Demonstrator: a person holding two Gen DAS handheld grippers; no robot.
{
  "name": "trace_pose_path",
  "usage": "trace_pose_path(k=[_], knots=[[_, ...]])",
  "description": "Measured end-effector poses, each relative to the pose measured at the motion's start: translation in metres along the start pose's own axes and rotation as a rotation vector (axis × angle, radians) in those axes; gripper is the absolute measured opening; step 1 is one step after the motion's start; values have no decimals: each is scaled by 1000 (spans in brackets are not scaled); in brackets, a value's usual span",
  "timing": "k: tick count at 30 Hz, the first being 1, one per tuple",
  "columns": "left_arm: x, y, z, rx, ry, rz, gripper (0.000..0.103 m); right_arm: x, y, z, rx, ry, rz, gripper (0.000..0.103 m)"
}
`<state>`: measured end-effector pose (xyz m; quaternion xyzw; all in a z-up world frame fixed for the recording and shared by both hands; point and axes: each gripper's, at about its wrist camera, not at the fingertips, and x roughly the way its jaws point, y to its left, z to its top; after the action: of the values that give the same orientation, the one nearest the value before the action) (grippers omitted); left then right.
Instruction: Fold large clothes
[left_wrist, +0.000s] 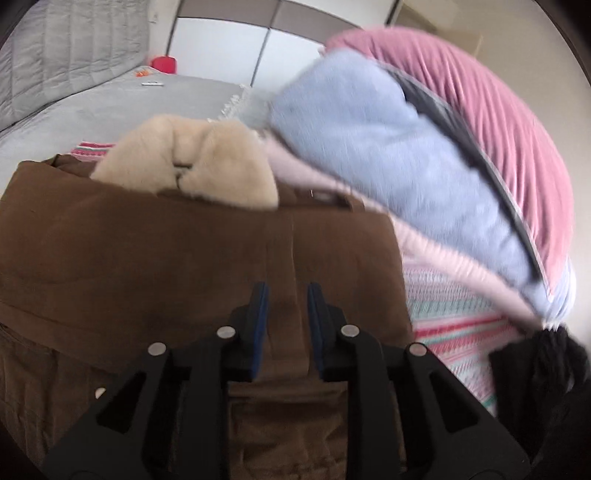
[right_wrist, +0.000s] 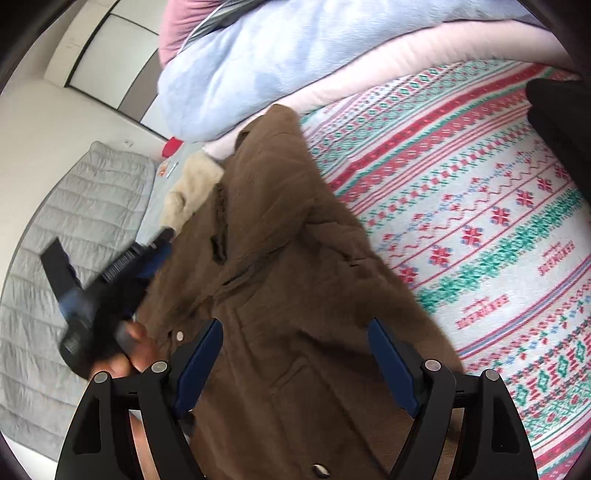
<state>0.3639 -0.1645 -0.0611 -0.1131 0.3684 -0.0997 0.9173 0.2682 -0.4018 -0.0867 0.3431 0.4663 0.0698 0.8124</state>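
Observation:
A brown coat (left_wrist: 166, 240) with a cream fleece collar (left_wrist: 184, 162) lies spread on a patterned blanket (left_wrist: 461, 332). My left gripper (left_wrist: 287, 310) hovers low over the coat's middle. A narrow gap separates its blue pads, and only the coat below shows through it. In the right wrist view the coat (right_wrist: 288, 258) runs lengthwise away from me, collar (right_wrist: 192, 192) at the far end. My right gripper (right_wrist: 295, 354) stands wide open above the coat's lower part, gripping nothing. The left gripper (right_wrist: 159, 240) appears blurred at the coat's left edge, carried by a hand (right_wrist: 136, 347).
A pile of bedding, light blue (left_wrist: 369, 147) and pink (left_wrist: 498, 110), rises right of the coat. A grey quilt (right_wrist: 74, 221) covers the surface to the left. A black garment (left_wrist: 546, 354) lies at the blanket's edge. A red object (left_wrist: 164, 63) sits far back.

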Motion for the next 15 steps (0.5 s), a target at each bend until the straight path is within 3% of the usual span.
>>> trace_pose_path(k=[4,11,15], knots=[[-8,10,-6,60,11,32,40,-3,-2,2,9,7,17,82],[-34,64,-8,80,57,116,44,-2,0,0,6,12,22,82],[-69,115,-15,-10,100,146,45,-2,1,1,-1,6,14,82]])
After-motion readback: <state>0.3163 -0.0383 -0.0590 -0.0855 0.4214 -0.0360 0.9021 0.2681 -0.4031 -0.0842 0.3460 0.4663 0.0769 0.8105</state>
